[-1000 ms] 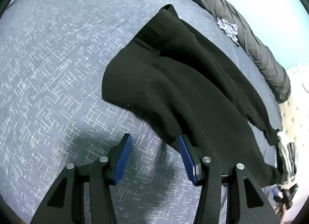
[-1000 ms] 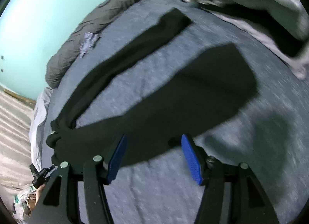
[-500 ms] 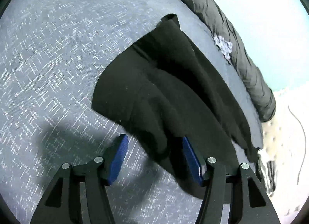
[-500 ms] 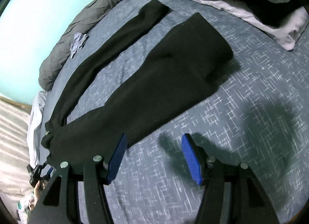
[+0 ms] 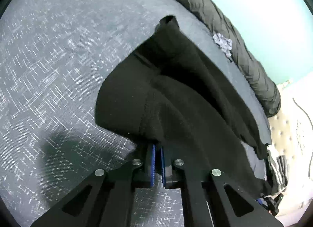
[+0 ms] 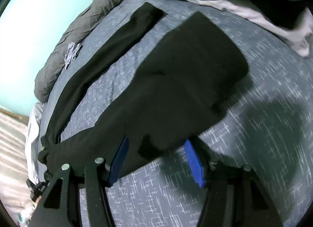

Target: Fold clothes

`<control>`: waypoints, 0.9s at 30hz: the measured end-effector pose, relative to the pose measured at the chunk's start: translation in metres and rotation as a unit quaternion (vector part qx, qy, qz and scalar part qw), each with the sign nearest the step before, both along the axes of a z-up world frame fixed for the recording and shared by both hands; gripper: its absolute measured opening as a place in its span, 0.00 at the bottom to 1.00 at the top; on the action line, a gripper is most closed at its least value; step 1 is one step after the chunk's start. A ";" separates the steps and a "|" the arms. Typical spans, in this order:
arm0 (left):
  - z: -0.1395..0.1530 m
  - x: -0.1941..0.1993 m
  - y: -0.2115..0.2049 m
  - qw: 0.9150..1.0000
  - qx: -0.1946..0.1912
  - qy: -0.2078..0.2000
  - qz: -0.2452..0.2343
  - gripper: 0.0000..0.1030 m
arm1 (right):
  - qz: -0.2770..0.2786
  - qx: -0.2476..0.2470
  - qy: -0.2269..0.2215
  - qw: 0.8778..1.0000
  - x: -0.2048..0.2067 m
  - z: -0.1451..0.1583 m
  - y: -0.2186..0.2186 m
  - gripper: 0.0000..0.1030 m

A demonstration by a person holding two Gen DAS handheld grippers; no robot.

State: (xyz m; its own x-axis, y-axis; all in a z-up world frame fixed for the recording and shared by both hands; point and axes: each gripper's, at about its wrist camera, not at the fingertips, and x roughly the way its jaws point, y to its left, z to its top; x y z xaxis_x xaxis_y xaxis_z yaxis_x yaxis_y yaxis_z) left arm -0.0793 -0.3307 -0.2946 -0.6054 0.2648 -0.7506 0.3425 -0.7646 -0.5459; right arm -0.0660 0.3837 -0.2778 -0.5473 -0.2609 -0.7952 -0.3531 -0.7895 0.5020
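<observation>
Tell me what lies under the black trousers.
The black trousers lie spread on the blue-grey patterned bedspread, which shows all round them and between the legs. Anything directly beneath the cloth is covered.

Left wrist view: sits low behind the left claw (image 5: 157,155), close over the bed (image 5: 58,54), facing along the black garment (image 5: 176,99) toward the far grey duvet roll (image 5: 225,31).

Right wrist view: low behind the right claw (image 6: 156,160), similarly near, facing the same way.

Shared: garment, bed, duvet roll, small crumpled cloth (image 5: 223,43), pale wall (image 5: 264,7).
</observation>
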 end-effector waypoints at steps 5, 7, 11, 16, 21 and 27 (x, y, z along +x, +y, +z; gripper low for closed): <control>0.020 0.012 -0.012 1.000 -0.006 0.011 -0.004 0.04 | 0.015 0.021 0.017 1.000 0.001 0.012 -0.003 0.04; 0.027 0.018 -0.017 1.000 -0.008 0.014 -0.003 0.04 | 0.019 0.029 0.030 0.999 0.004 0.023 -0.004 0.03; 0.032 0.035 -0.024 1.000 -0.005 0.015 -0.004 0.03 | 0.029 0.024 0.049 0.998 0.012 0.046 -0.004 0.03; 0.029 0.055 -0.031 1.000 0.004 0.011 -0.003 0.03 | 0.045 0.029 0.038 0.998 0.024 0.049 -0.009 0.03; 0.001 0.063 -0.025 1.000 0.017 -0.006 -0.007 0.04 | 0.059 0.029 0.010 0.998 0.040 0.011 -0.014 0.03; -0.001 0.060 -0.028 1.000 0.019 -0.015 0.001 0.23 | 0.019 0.007 0.012 1.000 0.048 0.000 0.007 0.29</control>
